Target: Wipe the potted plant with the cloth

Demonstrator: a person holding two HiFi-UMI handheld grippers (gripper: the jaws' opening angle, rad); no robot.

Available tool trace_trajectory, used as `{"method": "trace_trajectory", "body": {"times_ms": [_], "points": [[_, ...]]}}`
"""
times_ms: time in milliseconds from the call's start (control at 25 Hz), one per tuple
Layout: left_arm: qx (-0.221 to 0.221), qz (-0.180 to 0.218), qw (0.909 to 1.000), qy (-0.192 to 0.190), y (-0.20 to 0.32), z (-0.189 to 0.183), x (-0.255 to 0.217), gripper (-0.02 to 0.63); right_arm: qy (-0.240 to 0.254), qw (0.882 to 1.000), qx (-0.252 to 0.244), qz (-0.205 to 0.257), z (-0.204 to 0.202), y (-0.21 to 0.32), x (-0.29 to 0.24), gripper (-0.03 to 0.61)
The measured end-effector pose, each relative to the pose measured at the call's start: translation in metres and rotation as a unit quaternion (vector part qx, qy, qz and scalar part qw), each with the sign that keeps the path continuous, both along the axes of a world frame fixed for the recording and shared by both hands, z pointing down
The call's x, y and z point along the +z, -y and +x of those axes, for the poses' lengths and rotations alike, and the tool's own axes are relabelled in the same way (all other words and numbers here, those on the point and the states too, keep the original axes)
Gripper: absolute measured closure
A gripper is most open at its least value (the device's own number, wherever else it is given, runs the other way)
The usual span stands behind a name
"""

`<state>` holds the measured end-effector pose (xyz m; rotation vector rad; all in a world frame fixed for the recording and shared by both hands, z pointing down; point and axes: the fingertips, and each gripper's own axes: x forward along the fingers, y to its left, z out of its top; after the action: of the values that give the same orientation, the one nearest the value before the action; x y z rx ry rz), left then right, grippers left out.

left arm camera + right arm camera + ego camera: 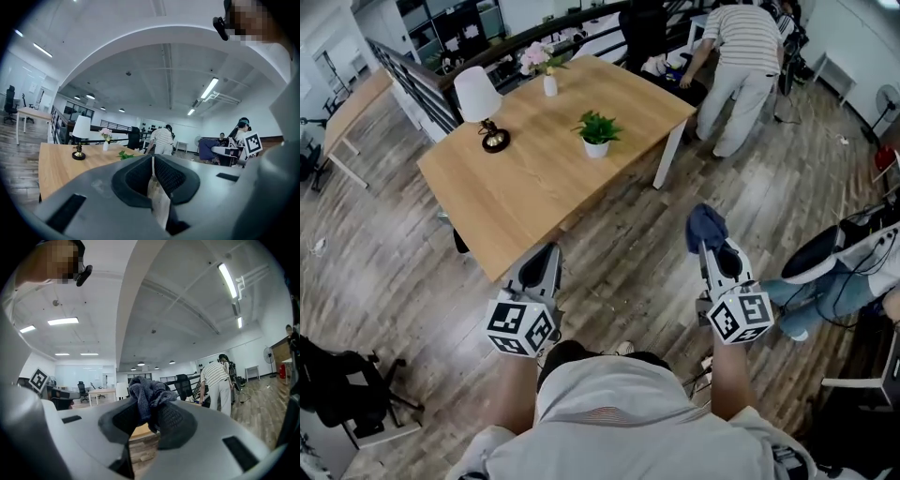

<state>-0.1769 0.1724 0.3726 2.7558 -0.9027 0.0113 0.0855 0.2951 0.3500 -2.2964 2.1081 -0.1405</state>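
Note:
A small green potted plant point(597, 132) in a white pot stands near the middle of the wooden table point(516, 187); its leaves point(124, 155) peek over the left gripper's body in the left gripper view. My right gripper point(705, 242) is shut on a crumpled blue-grey cloth point(706, 225), which bunches up between its jaws point(146, 401). It hangs over the floor, off the table's near right side. My left gripper point(549, 249) is shut with nothing in it, at the table's near corner. Both point level toward the table.
A white-shaded lamp point(480, 105) and a vase of pink flowers point(546, 68) stand on the table's far part. A person in a striped shirt point(741, 66) bends over beyond the table's right end. A seated person's legs point(825, 267) are at the right. A railing point(422, 89) runs behind.

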Motion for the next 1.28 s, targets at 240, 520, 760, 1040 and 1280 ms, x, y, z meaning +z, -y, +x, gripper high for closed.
{"method": "trace_trajectory", "body": {"times_ms": [240,520,760,1040,1280], "points": [[-0.029,-0.016,0.9994,0.014,0.016,0.04,0.014,0.588,0.02,1.0,-0.022,-0.011,0.046,0.022,0.022,0.439],[-0.015,-0.012,0.9997,0.015,0.053,0.089,0.009,0.588,0.026,0.999,-0.028,-0.018,0.083,0.057,0.027,0.439],[-0.013,-0.032,0.9994,0.008,0.119,0.117,0.027,0.588,0.021,0.999,-0.025,-0.034,0.106,0.121,0.034,0.439],[0.006,-0.033,0.9994,0.012,0.212,0.145,0.019,0.588,0.019,0.999,-0.022,-0.039,0.131,0.222,0.021,0.438],[-0.003,-0.034,0.9993,0.013,0.264,0.152,0.018,0.588,0.037,0.997,-0.04,-0.05,0.135,0.285,0.034,0.438]]}}
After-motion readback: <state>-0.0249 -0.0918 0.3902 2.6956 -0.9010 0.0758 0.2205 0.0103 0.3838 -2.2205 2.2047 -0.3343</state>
